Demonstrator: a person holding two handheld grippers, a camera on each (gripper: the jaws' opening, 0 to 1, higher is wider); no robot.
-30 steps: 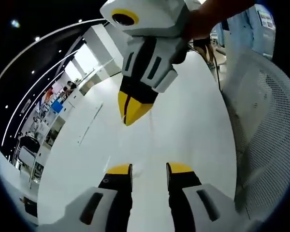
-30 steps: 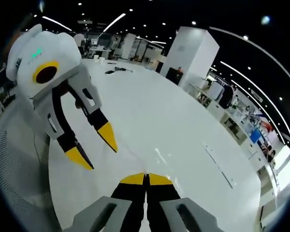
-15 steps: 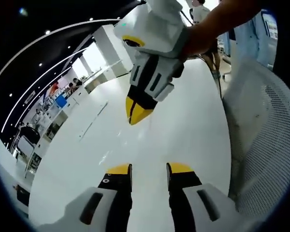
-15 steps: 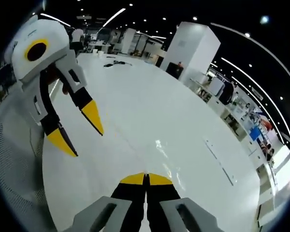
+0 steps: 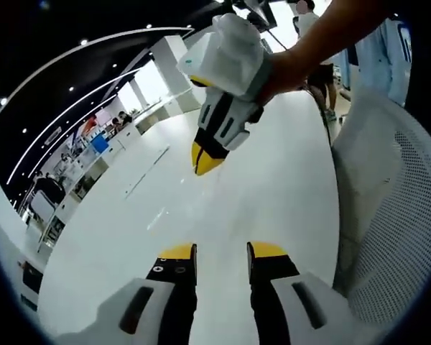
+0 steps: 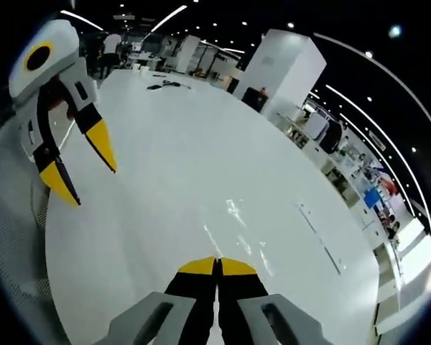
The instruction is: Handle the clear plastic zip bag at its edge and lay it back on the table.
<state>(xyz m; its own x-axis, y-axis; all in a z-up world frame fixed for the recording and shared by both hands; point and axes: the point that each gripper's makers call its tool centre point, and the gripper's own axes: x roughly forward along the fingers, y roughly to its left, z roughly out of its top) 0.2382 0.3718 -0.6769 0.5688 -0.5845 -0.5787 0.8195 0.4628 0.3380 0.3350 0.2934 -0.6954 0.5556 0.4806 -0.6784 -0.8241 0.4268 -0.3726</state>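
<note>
Tools drew apart over white table.

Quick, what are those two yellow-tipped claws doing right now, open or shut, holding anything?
Left gripper: open, holding nothing.
Right gripper: shut; whether it pinches the clear bag cannot be told.

No legible text, label, brand, number or sign appears in either view; distant background panels are too blurred.
</note>
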